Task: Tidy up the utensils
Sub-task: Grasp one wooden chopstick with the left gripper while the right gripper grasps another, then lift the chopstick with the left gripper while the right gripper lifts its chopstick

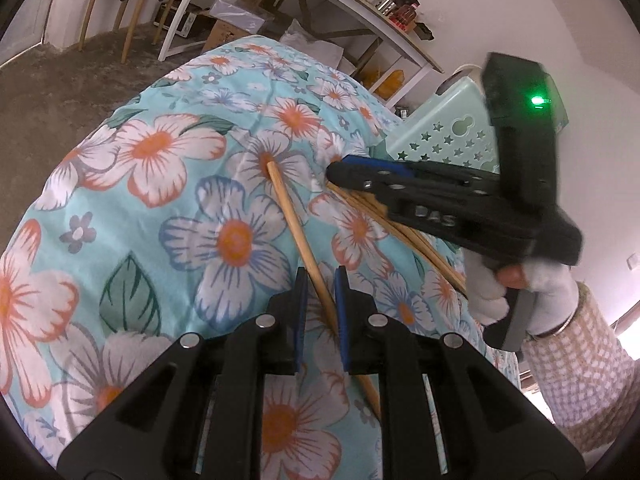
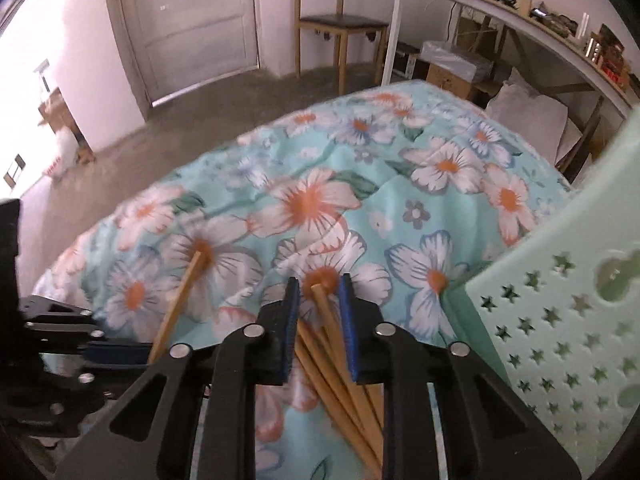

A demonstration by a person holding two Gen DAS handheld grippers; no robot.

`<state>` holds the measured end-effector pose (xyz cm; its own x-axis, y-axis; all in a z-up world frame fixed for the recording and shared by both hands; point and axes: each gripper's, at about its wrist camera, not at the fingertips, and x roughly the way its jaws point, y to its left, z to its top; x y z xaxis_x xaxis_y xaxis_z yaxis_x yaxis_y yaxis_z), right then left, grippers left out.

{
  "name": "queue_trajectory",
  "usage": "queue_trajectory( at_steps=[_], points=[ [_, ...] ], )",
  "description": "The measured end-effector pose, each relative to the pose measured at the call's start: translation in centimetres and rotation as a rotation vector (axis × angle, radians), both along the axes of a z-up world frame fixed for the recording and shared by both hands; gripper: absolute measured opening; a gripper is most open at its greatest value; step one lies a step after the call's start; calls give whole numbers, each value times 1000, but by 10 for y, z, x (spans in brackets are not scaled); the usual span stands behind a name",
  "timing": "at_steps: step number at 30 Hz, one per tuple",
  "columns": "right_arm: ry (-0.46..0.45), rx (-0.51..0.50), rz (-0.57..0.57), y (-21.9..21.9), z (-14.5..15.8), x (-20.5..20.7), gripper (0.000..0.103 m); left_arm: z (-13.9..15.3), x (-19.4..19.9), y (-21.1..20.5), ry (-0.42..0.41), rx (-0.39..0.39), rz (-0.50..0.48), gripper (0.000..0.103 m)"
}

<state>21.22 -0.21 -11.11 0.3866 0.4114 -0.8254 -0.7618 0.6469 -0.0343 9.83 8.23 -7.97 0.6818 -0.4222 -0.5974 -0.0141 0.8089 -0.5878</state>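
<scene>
Floral tablecloth (image 1: 168, 168) (concrete floor (image 2: 224, 100) beyond)

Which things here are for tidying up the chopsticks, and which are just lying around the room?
For the job:
- single chopstick between the left gripper fingers
- chopstick bundle at the right gripper
- green star-holed basket

Just lying about:
- wooden chair
- cardboard boxes
- shelf clutter
- flowery tablecloth
</scene>
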Motion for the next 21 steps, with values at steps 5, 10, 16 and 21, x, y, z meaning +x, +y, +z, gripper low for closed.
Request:
queue_trajectory(
  at_steps=[5,10,16,21],
  points=[
    [23,58,-25,-6,10,5,10,1,-1,-1,-2,-2,1,13],
    [-20,201,-97,-41,57,-1,7,0,-2,0,-3,-1,1,13],
    [-121,446,-214,-115,130,-32,7,0,-3,2,-3,-14,3,13],
    [-156,570,-315,-169,145,-66,7,1,-4,4,-7,-17,5,12]
  ],
)
